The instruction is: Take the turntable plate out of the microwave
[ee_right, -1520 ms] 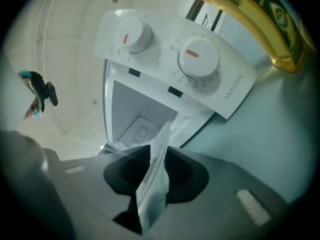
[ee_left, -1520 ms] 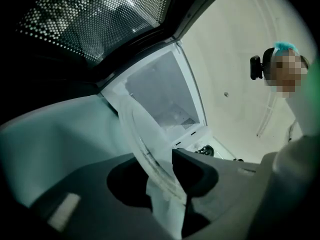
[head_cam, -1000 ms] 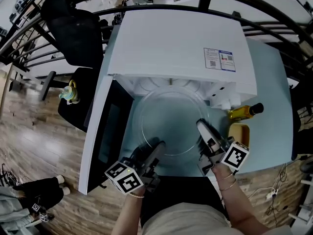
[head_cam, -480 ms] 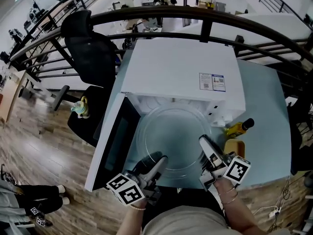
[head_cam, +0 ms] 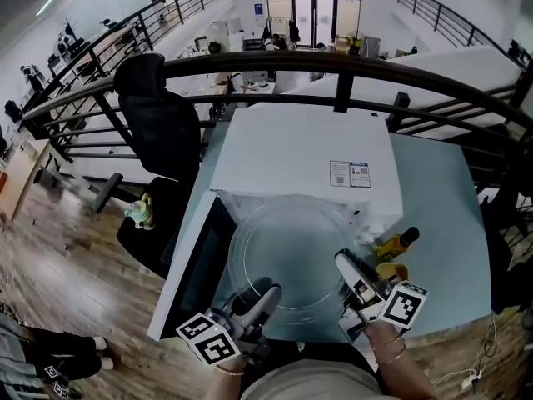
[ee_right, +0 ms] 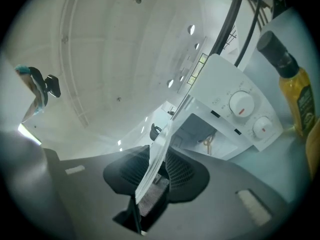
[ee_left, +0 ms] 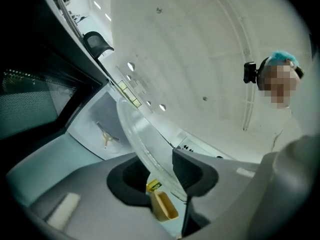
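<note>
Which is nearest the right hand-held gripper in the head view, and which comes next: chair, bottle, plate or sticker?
1. The plate, gripped by the right hand-held gripper itself.
2. The bottle, just to its right.
3. The sticker, farther back on the microwave top.
4. The chair, far off at the back left.

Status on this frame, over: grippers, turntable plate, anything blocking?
Jaws of left gripper and right gripper shut on clear round glass turntable plate, opposite rims. Plate aloft before open white microwave. Yellow black-capped bottle stands near right gripper, not touching.
</note>
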Action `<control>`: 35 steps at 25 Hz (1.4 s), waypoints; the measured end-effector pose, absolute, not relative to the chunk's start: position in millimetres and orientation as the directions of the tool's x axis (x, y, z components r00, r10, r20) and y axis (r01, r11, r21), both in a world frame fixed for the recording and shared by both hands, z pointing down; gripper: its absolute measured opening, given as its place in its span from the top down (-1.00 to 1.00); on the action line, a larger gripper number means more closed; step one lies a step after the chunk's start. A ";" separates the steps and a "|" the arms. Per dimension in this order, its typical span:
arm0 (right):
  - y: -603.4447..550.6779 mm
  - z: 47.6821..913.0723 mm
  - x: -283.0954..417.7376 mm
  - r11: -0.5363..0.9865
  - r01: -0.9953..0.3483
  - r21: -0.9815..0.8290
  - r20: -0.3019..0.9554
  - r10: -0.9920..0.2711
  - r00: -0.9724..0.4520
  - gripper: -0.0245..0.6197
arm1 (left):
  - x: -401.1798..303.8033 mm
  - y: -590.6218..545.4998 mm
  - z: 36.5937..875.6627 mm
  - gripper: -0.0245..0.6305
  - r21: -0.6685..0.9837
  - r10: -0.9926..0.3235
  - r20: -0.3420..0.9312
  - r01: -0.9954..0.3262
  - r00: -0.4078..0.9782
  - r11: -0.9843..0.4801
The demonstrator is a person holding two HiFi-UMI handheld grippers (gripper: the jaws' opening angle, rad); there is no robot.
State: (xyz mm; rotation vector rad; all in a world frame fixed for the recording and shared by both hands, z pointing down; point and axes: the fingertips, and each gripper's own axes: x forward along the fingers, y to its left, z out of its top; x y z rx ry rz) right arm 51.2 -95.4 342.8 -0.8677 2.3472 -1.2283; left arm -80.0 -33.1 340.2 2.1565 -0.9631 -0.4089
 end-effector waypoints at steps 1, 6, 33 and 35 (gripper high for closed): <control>-96.0 338.8 51.2 0.441 -0.357 -0.824 -0.030 -0.662 -0.749 0.53 | -80.2 -34.4 337.0 0.49 0.731 -0.739 0.003 -0.506 0.673 -0.458; -100.4 321.8 50.6 0.458 -0.364 -0.811 -0.043 -0.666 -0.744 0.52 | -82.1 -41.5 321.7 0.50 0.730 -0.727 -0.005 -0.494 0.687 -0.472; -124.7 261.9 47.6 0.494 -0.352 -0.795 -0.129 -0.704 -0.698 0.53 | -88.9 -77.0 269.4 0.50 0.694 -0.693 -0.102 -0.448 0.714 -0.563; -123.6 262.2 46.6 0.492 -0.352 -0.797 -0.130 -0.708 -0.695 0.53 | -90.0 -76.4 269.4 0.50 0.694 -0.692 -0.101 -0.448 0.715 -0.564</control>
